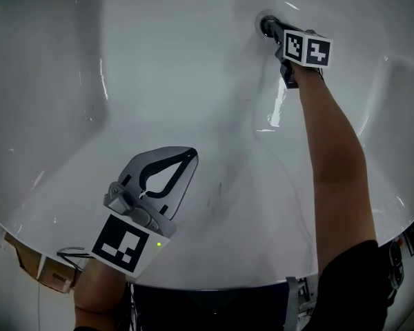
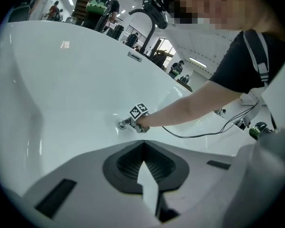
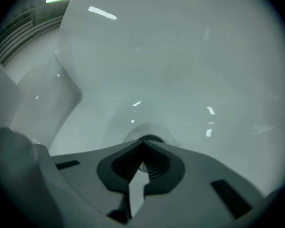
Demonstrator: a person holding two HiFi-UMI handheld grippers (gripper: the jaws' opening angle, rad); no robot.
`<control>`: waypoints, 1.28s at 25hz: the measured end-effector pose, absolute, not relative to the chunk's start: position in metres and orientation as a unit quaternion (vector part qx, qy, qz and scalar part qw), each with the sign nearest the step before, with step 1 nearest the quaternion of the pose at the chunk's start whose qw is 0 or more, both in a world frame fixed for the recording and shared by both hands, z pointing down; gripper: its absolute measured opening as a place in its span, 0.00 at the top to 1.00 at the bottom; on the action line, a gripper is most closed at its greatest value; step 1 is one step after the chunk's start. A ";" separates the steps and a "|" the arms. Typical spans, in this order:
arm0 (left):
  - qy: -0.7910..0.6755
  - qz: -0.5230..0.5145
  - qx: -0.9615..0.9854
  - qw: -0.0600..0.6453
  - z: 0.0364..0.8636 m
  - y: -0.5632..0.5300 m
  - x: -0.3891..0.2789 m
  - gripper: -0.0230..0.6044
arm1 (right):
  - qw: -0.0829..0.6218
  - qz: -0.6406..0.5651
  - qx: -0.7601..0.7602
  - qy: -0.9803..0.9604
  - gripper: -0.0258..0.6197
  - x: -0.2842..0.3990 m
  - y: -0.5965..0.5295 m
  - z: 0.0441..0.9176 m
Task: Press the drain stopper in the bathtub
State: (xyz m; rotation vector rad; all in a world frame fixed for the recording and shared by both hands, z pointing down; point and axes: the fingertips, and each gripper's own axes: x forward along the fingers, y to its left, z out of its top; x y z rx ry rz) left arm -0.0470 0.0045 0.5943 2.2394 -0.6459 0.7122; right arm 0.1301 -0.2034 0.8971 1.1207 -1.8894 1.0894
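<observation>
Bathtub (image 1: 159, 67) has the drain stopper (image 3: 151, 137) in its floor at the far end — the right gripper (image 1: 276, 29), jaws together, has its tip right at it. The left gripper (image 1: 191, 154) hangs over the near side — jaws together, holding nothing.

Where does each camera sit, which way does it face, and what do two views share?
Head view: on the head, facing steeply down into the bathtub; shows left gripper, right gripper and right forearm reaching the drain stopper.
Left gripper view: on the left gripper, facing across the bathtub past its shut jaws; shows right forearm, torso.
Right gripper view: on the right gripper, facing the drain stopper beyond its shut jaws; no body shows.
Shared: head and left gripper views show the right gripper at the drain stopper.
</observation>
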 end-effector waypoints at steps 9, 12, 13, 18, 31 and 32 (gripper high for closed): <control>-0.264 0.266 0.837 0.399 0.597 0.001 -0.047 0.95 | 0.350 0.425 0.430 -0.715 0.95 0.133 -0.201 0.918; -0.257 0.271 0.838 0.397 0.597 0.002 -0.047 0.95 | 0.351 0.427 0.432 -0.713 0.95 0.134 -0.202 0.918; -0.255 0.271 0.839 0.397 0.597 0.002 -0.046 0.95 | 0.353 0.427 0.433 -0.711 0.94 0.133 -0.203 0.918; -0.251 0.268 0.841 0.397 0.594 0.002 -0.045 0.95 | 0.371 0.442 0.418 -0.701 0.94 0.131 -0.203 0.922; -0.238 0.270 0.845 0.395 0.591 0.001 -0.046 0.95 | 0.420 0.405 0.418 -0.696 0.94 0.129 -0.204 0.923; -0.242 0.268 0.843 0.399 0.591 0.001 -0.046 0.95 | 0.419 0.404 0.419 -0.697 0.94 0.129 -0.204 0.923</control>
